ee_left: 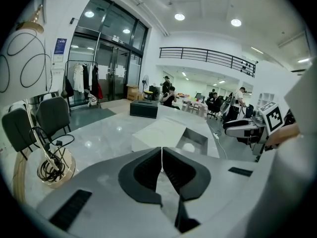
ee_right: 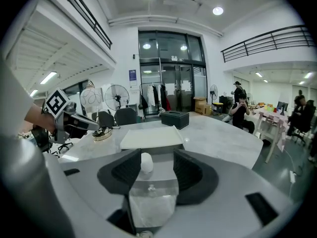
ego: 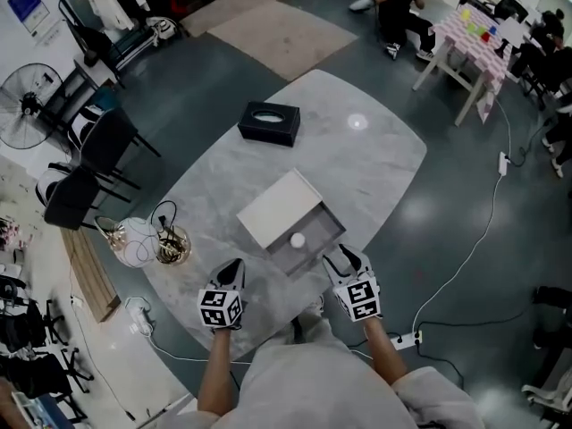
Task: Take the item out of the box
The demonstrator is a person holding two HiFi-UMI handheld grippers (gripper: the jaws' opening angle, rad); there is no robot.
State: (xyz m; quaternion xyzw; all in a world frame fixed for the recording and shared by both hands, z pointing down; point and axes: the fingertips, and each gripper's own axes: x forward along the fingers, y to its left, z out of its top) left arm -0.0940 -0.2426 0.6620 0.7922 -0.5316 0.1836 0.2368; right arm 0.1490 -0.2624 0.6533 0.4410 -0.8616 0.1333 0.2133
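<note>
L tool (ego: pixel 234 269) seen shut, jaws touching, nothing btwn, held over bench (ego: pixel 375 150) edge left of white box (ego: pixel 277 208). R tool (ego: pixel 342 257) seen wide open at box's near side. Small white rounded item (ego: pixel 298 239) is sat in box's open compartment, lined up btwn R jaws, not gripped.

The box (ego: pixel 323 227) is sitting on the worktop (ego: pixel 375 159) near its front edge, with the lid (ego: pixel 275 206) lying across its far-left part. The ball (ego: pixel 298 239) is resting inside the box. The left tongs (ego: pixel 236 266) and right tongs (ego: pixel 343 256) are flanking the box's near corner. The tissue box (ego: pixel 269 123) is standing farther back, and the bowl (ego: pixel 172 245) is sitting at the left edge.
</note>
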